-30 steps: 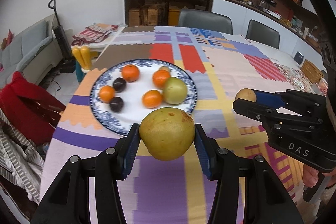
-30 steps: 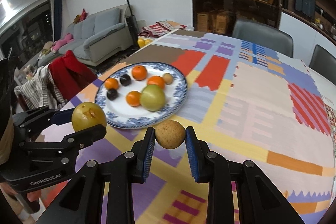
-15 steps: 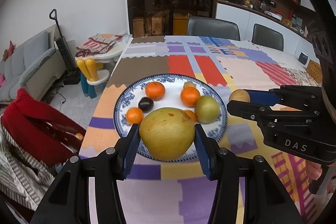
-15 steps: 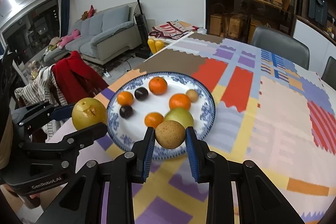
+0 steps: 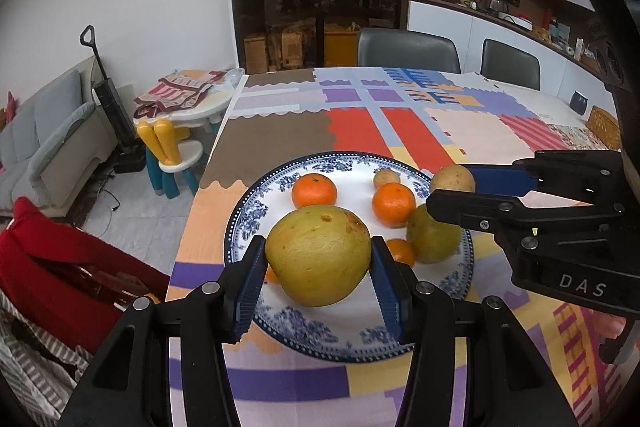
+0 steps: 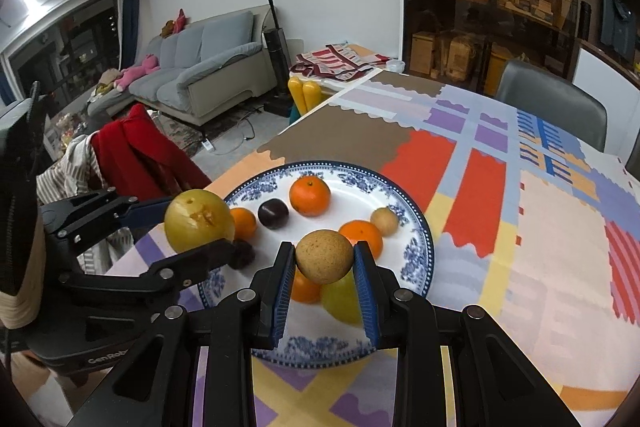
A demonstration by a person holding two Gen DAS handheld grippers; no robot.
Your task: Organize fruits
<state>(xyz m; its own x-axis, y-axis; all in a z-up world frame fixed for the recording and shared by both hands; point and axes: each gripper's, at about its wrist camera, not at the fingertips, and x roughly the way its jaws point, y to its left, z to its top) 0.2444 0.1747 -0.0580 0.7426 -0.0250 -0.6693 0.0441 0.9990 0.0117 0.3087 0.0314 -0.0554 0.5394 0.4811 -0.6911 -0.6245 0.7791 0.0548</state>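
My left gripper (image 5: 318,261) is shut on a large yellow-green pear (image 5: 319,255) and holds it over the near left part of a blue-and-white plate (image 5: 304,331). My right gripper (image 6: 324,259) is shut on a small round brown fruit (image 6: 324,257) above the plate (image 6: 416,251). The plate holds several oranges (image 6: 310,195), dark plums (image 6: 273,213), a small brown fruit (image 6: 384,221) and a green fruit (image 5: 432,241). The right gripper with its brown fruit (image 5: 452,179) shows in the left wrist view; the left gripper's pear (image 6: 199,221) shows in the right wrist view.
The plate sits near the left edge of a table covered by a colourful patchwork cloth (image 5: 400,123). A chair with a red garment (image 6: 136,151) stands beside that edge. Grey chairs (image 5: 408,49) stand at the far side. A child's stool (image 5: 176,155) is on the floor.
Both grippers have moved forward with their fruits, from the table in front of the plate to above the plate. Both stayed shut.
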